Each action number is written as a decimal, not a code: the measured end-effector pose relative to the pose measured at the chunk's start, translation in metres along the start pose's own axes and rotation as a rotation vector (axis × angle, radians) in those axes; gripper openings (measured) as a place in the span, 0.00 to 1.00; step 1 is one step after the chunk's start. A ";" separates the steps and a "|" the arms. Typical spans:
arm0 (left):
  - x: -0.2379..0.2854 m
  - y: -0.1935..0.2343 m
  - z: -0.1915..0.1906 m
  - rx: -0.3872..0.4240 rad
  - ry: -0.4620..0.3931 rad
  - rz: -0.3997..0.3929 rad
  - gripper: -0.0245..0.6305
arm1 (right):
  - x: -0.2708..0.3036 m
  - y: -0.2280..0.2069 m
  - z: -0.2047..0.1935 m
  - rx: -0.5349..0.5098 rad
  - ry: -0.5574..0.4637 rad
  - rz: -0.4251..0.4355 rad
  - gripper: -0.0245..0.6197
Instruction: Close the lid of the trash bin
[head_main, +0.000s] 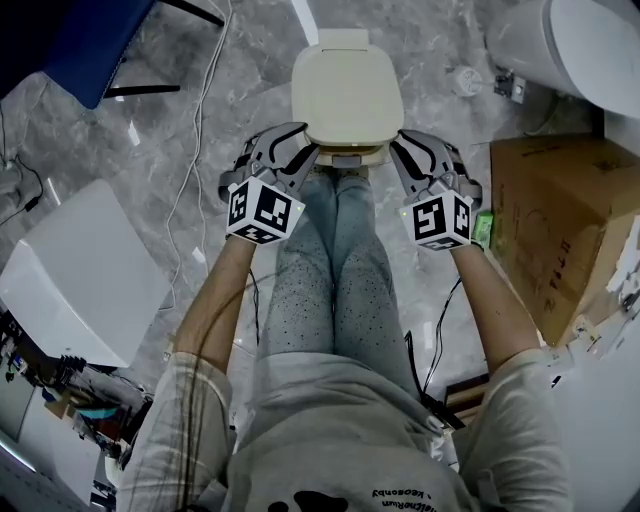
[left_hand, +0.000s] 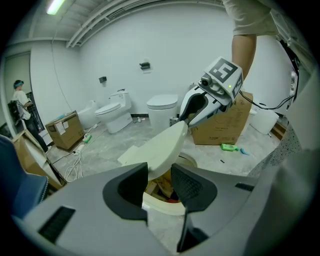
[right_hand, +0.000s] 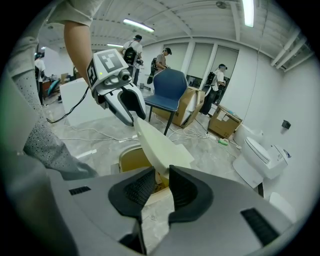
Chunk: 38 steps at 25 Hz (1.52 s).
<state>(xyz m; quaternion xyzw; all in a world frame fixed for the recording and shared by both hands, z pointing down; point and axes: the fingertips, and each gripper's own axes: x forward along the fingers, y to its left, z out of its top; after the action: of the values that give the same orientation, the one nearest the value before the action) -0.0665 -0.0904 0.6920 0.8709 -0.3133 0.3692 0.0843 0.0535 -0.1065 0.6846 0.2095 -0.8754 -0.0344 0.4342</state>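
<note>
Closing a seemingly light, stiff plastic lid (head_main: 346, 88)
Released, the left hand-held gripper (head_main: 303, 148) and right hand-held gripper (head_main: 402, 150) are straddling its 9 and 3 o'clock edges.

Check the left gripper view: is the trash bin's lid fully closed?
No, the lid stands tilted up above the bin rim, leaving rubbish visible inside.

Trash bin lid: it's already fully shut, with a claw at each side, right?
No. The lid is tilted up, not shut; the left gripper view shows the trash bin open beneath it. The left claw and right claw do flank it.
</note>
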 end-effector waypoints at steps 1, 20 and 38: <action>0.000 -0.001 -0.001 0.005 0.005 -0.001 0.27 | 0.001 0.002 -0.001 -0.001 0.003 0.002 0.19; 0.026 -0.033 -0.037 0.154 0.131 -0.024 0.28 | 0.019 0.029 -0.042 -0.030 0.100 0.035 0.20; 0.046 -0.047 -0.064 0.268 0.253 -0.014 0.28 | 0.041 0.047 -0.070 -0.224 0.197 0.066 0.16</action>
<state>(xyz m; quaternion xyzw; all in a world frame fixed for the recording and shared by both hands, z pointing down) -0.0510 -0.0515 0.7739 0.8231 -0.2423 0.5136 0.0085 0.0698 -0.0712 0.7705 0.1331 -0.8257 -0.0969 0.5396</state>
